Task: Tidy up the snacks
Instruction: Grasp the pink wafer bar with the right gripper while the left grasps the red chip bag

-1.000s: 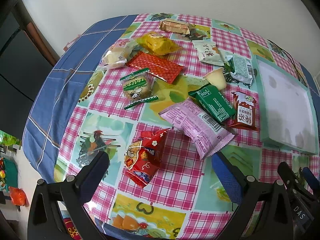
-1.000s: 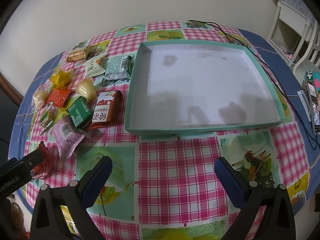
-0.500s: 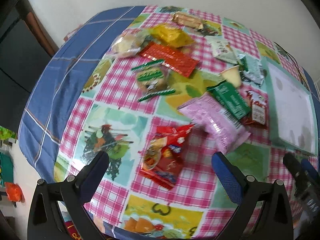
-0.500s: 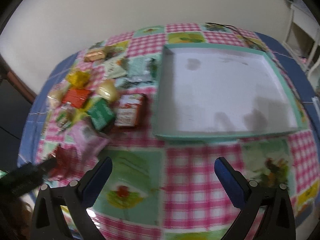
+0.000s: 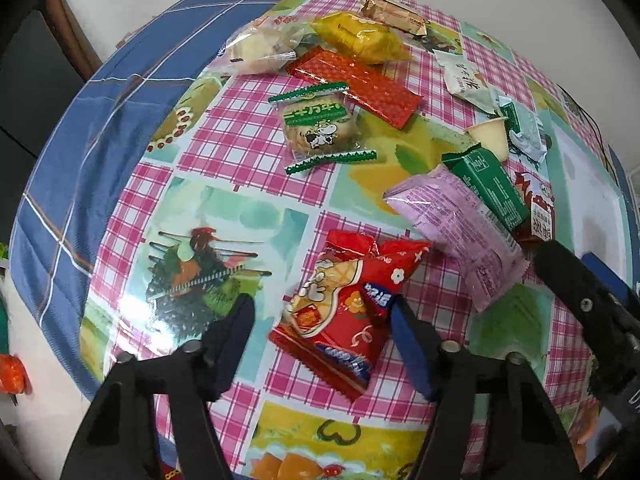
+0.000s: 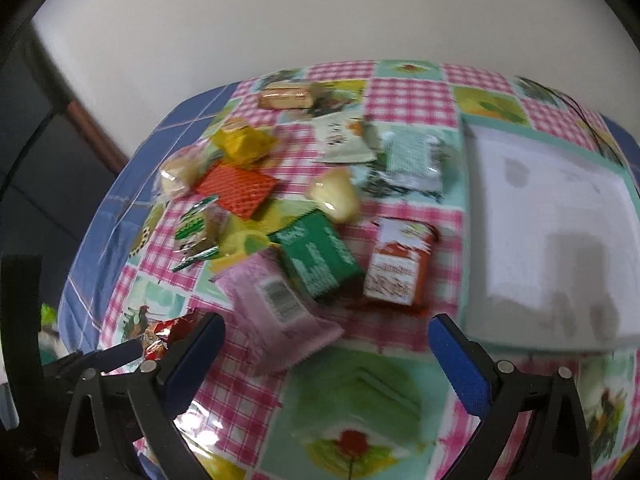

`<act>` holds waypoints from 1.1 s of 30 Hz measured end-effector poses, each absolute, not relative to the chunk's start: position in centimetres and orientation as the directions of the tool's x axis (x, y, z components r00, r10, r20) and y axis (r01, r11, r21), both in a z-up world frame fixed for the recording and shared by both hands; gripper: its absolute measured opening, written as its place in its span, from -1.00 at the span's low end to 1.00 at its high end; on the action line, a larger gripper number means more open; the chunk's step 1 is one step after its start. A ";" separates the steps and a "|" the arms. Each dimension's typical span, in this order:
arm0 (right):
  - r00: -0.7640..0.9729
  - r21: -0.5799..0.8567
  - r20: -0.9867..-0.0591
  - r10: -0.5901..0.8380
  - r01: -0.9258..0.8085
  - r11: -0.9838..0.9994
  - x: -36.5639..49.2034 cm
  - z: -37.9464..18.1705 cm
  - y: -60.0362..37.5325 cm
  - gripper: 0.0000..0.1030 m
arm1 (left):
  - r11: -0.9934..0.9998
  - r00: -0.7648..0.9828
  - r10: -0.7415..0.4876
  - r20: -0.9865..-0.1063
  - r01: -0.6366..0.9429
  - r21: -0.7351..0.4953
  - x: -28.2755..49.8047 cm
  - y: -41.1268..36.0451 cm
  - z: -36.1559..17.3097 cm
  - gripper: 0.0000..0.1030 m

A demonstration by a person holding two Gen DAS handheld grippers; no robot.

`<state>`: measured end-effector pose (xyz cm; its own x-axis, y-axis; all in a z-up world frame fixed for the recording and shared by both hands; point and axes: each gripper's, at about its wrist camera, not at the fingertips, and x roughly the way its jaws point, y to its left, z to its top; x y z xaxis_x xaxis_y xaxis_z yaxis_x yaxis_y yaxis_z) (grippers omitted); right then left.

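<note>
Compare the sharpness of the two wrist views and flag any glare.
Left wrist view: sharp, print on the red snack bag readable; window glare on the tablecloth beside the left hand-held gripper. Right wrist view: motion-blurred throughout, the pink packet and tray smeared; small glare patch near the bottom left.

Only Chinese chars legible: on green-edged biscuit pack (image 5: 316, 128), white sachet (image 5: 466, 78) & brown carton (image 5: 538, 216)
</note>
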<state>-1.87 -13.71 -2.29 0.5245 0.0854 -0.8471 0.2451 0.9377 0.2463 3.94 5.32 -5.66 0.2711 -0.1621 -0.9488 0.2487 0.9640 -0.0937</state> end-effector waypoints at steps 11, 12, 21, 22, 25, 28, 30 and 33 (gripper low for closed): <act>0.539 0.178 -0.835 0.114 0.068 0.982 1.3 -2.3 -10.6 0.89 | 0.966 0.278 -0.204 -0.939 0.212 -0.148 6.1 7.2 -6.4 0.12; 0.538 0.177 -0.835 0.118 0.059 0.982 1.5 -2.4 -10.6 0.89 | 0.967 0.279 -0.207 -0.938 0.207 -0.151 6.3 7.4 -6.4 0.12; 0.452 0.195 -0.874 0.178 -0.010 0.981 2.7 -4.7 -9.3 0.48 | 0.967 0.283 -0.234 -0.930 0.163 -0.194 7.3 9.4 -6.6 0.12; 0.445 0.189 -0.878 0.175 -0.013 0.982 2.7 -4.9 -9.2 0.45 | 0.968 0.281 -0.235 -0.931 0.160 -0.196 7.3 9.4 -6.6 0.12; 0.439 0.187 -0.881 0.178 -0.025 0.982 2.5 -4.9 -8.9 0.28 | 0.970 0.279 -0.223 -0.934 0.161 -0.184 7.3 9.1 -6.8 0.12; 0.403 0.230 -0.888 0.221 -0.025 0.973 2.5 -5.5 -8.8 -0.04 | 0.972 0.277 -0.212 -0.937 0.160 -0.173 7.4 8.7 -7.0 0.12; 0.390 0.219 -0.897 0.210 -0.020 0.975 2.4 -6.0 -8.6 -0.06 | 0.974 0.275 -0.202 -0.940 0.160 -0.163 7.4 8.5 -7.0 0.12; 0.387 0.216 -0.900 0.201 -0.004 0.976 2.4 -6.3 -8.7 -0.15 | 0.977 0.271 -0.182 -0.945 0.160 -0.142 7.9 7.6 -7.4 0.12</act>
<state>2.44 -8.65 -6.30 0.3866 0.2010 -0.9001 -0.0040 0.9763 0.2163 7.92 7.55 -7.41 0.2711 -0.1820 -0.9452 0.1603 0.9768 -0.1421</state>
